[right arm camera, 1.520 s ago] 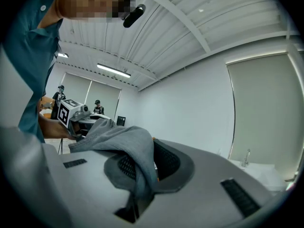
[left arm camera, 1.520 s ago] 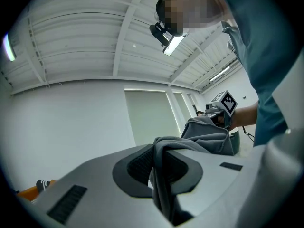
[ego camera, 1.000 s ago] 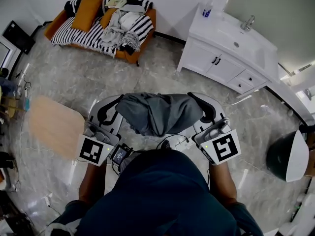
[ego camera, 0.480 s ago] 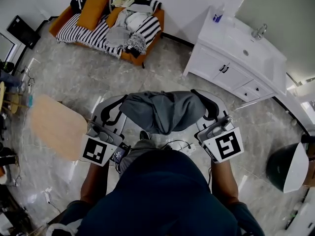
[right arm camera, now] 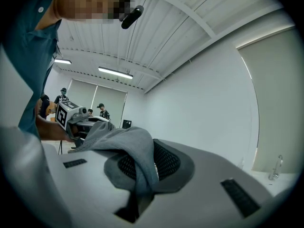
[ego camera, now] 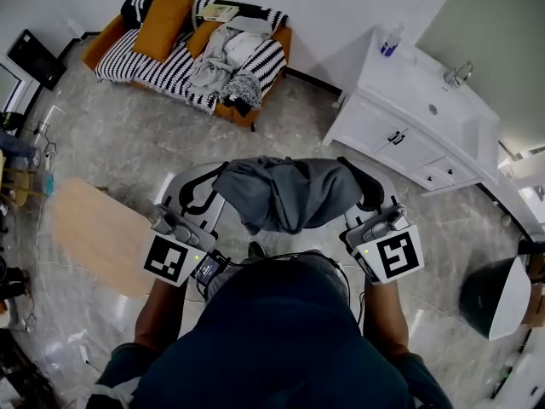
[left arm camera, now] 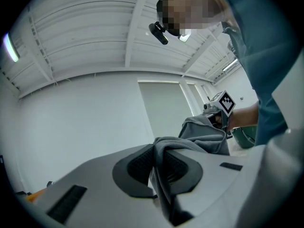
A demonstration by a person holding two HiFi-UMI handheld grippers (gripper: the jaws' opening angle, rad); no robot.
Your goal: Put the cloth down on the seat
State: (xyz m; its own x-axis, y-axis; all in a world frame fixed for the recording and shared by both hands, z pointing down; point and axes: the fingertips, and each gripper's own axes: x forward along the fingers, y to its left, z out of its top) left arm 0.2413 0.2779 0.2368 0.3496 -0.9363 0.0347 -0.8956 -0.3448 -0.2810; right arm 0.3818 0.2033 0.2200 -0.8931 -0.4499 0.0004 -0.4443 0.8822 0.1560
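Left tongs [ego camera: 215, 180] and right tongs [ego camera: 356, 175] held level and side by side on bent forearms [ego camera: 162, 303], each with jaws closed on the cloth [ego camera: 285, 192].

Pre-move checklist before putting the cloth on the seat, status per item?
1. Left gripper shut on cloth: ok, an edge is pinched.
2. Right gripper shut on cloth: ok, pinched the same way.
3. Cloth off the floor: ok, it hangs between the two grippers and sags in the middle.
4. Cloth over the sofa: not ok, the sofa is well ahead, across open floor.
5. Free spot on the seat: ok, probably. The clothes pile takes the right part; the striped cover to its left looks bare.
6. Way to the sofa: ok, nothing visible on the floor between.
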